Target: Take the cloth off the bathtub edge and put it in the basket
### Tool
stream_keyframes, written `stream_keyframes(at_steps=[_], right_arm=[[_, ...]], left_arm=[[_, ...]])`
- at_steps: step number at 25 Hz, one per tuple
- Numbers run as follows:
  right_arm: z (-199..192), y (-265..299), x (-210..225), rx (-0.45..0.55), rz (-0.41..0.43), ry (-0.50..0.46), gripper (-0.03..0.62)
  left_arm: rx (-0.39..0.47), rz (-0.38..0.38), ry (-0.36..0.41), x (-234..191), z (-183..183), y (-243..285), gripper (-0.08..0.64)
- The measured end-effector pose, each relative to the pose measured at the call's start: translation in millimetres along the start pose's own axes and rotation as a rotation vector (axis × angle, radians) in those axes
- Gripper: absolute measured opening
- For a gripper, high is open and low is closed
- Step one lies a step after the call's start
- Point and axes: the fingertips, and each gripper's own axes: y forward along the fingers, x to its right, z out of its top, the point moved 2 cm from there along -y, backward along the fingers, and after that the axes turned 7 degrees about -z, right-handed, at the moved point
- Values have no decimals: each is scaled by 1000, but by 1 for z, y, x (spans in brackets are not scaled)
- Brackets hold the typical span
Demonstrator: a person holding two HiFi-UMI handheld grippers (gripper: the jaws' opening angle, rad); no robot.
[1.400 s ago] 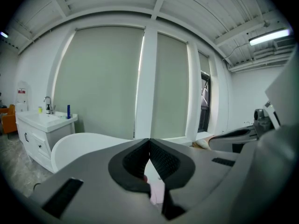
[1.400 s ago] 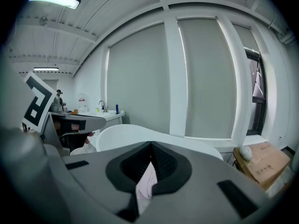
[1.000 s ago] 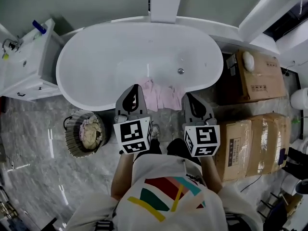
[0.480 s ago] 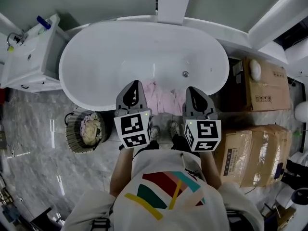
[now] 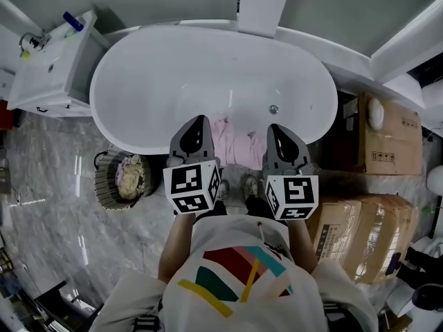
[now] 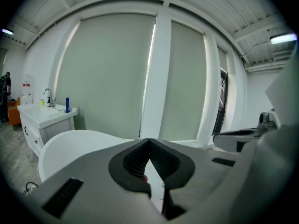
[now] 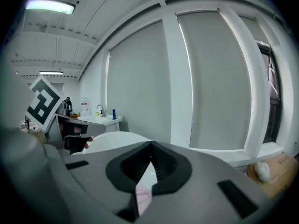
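While the person stands facing the bathtub (image 5: 208,75), a white vanity (image 5: 52,75) fills the upper left of the head view. Below it, at left centre, the wicker basket (image 5: 104,182) sits on the marble floor beside the tub, with pale fabric already inside. Just right of it the left gripper (image 5: 199,120) hovers over the tub's near rim, its jaws pressed together on nothing. At frame centre the pink cloth (image 5: 234,144) hangs draped over that rim, between the two tools. On its right, the right gripper (image 5: 275,128) is likewise closed and empty. Cardboard boxes (image 5: 387,140) are stacked along the right edge.
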Motion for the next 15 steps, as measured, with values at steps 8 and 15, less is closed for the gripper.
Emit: stream_keyframes(at_steps=[8, 15], right_arm=[[-8, 48, 7, -13, 49, -15, 11], [-39, 91, 11, -17, 74, -21, 11]], left_arm=[[-35, -11, 15, -9, -26, 53, 17], [-83, 11, 16, -28, -70, 89, 18]])
